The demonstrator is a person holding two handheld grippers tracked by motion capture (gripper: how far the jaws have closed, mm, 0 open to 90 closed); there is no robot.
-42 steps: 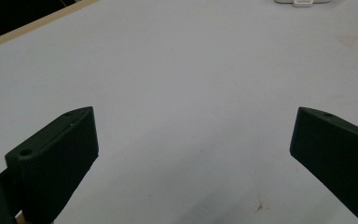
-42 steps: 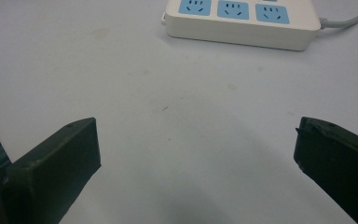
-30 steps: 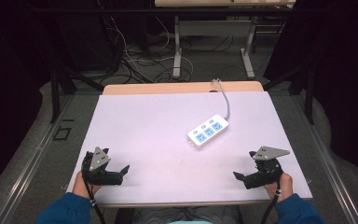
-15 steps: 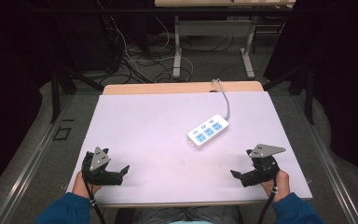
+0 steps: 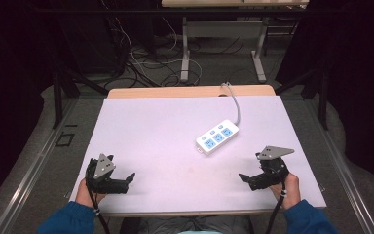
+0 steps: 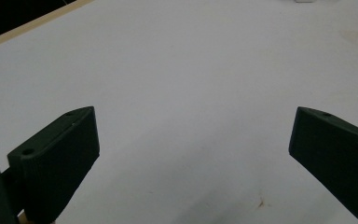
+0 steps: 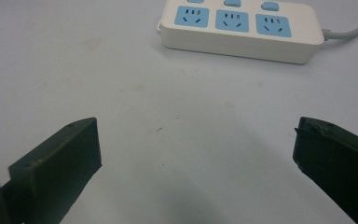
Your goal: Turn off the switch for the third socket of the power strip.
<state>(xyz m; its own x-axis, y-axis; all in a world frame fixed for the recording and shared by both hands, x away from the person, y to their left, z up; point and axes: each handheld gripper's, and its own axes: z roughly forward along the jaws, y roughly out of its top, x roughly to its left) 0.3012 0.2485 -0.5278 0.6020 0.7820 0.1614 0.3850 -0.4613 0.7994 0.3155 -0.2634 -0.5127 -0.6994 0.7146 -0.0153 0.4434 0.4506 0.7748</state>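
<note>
A white power strip (image 5: 217, 138) lies on the pale table top (image 5: 156, 126), a little right of the middle and turned at a slant, with its three blue sockets facing up and its grey-white cord (image 5: 233, 100) running off toward the far edge, where a strip of bare wood shows. The person stands at the near side with a gripper in each hand. The right gripper (image 5: 247, 177) sits low over the near right part of the table, its jaws spread wide with nothing between them, pointing inward and slightly away from the person; the power strip lies ahead of it and well apart from its fingertips, not touched by either jaw. In the right gripper view the strip (image 7: 240, 29) sits across the top, beyond the gap between the two black jaws, its long side facing the gripper (image 7: 196, 149) and its cord leaving at the upper right; bare table lies between the fingers (image 7: 56, 172) and the strip. The left gripper (image 5: 128, 178) rests at the near left, also gaping open and empty, its jaws aimed toward the middle of the table. It is farther from the strip than the right one. In the left gripper view the jaws (image 6: 193, 140) frame plain table surface, with a faint brown fleck (image 6: 262, 202) near the right jaw.
</note>
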